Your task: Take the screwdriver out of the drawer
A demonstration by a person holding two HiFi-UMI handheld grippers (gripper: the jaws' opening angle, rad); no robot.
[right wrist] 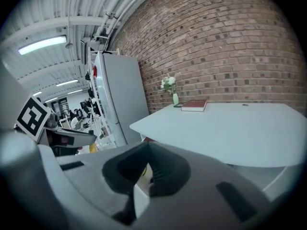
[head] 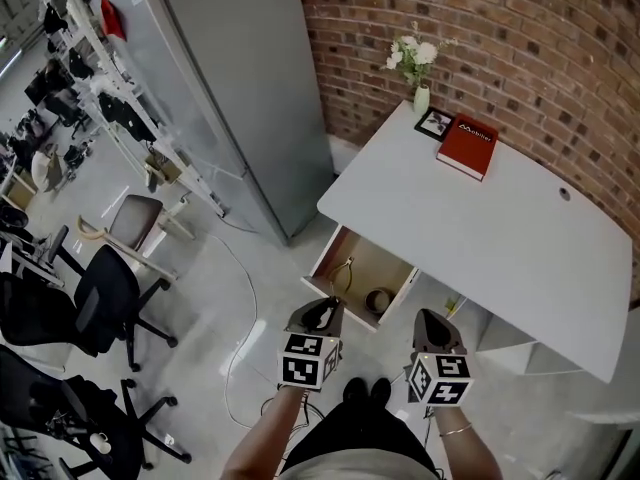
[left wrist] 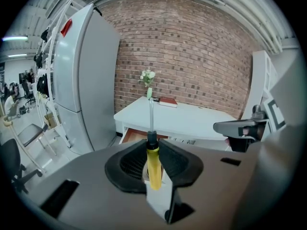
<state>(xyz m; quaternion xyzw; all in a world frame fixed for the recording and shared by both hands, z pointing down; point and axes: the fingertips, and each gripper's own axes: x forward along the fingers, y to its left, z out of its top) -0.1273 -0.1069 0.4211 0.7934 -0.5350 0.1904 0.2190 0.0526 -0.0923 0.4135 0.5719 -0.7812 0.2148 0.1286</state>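
Observation:
My left gripper is shut on the yellow handle of the screwdriver, whose steel shaft points up and away past the fingertips. In the head view the left gripper hangs just in front of the open wooden drawer under the white desk, clear of its front edge. My right gripper is beside it to the right, below the desk's near edge. Its jaws meet at the tips with nothing between them.
A pair of pliers and a roll of tape lie in the drawer. A red book, a small picture frame and a vase of flowers stand at the desk's far end. A tall grey cabinet stands on the left, with office chairs beyond.

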